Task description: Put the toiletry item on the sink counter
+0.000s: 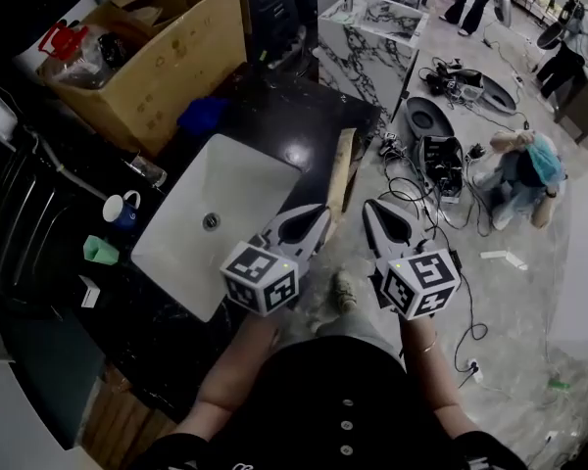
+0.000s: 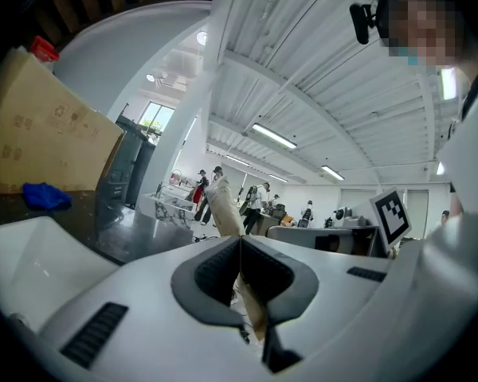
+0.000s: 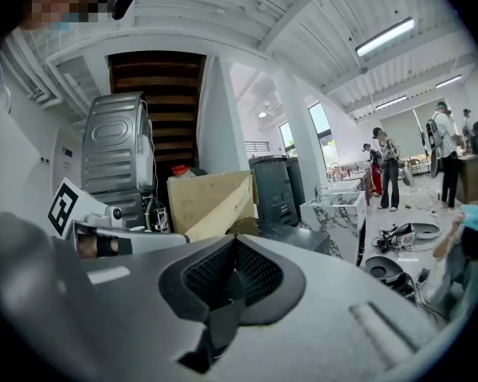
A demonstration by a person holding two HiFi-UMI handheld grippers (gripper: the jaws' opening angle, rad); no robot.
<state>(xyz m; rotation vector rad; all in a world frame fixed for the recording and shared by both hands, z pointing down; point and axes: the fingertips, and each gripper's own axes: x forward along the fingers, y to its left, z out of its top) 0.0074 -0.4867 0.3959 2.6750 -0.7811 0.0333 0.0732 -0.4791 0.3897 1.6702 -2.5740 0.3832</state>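
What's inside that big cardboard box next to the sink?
The cardboard box holds a red-topped container and crinkled clear plastic. Its flaps and walls hide whatever lies deeper inside.

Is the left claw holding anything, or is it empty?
Holding something. The left gripper has its jaws pressed together on a beige tube, which sticks out well past the tips.
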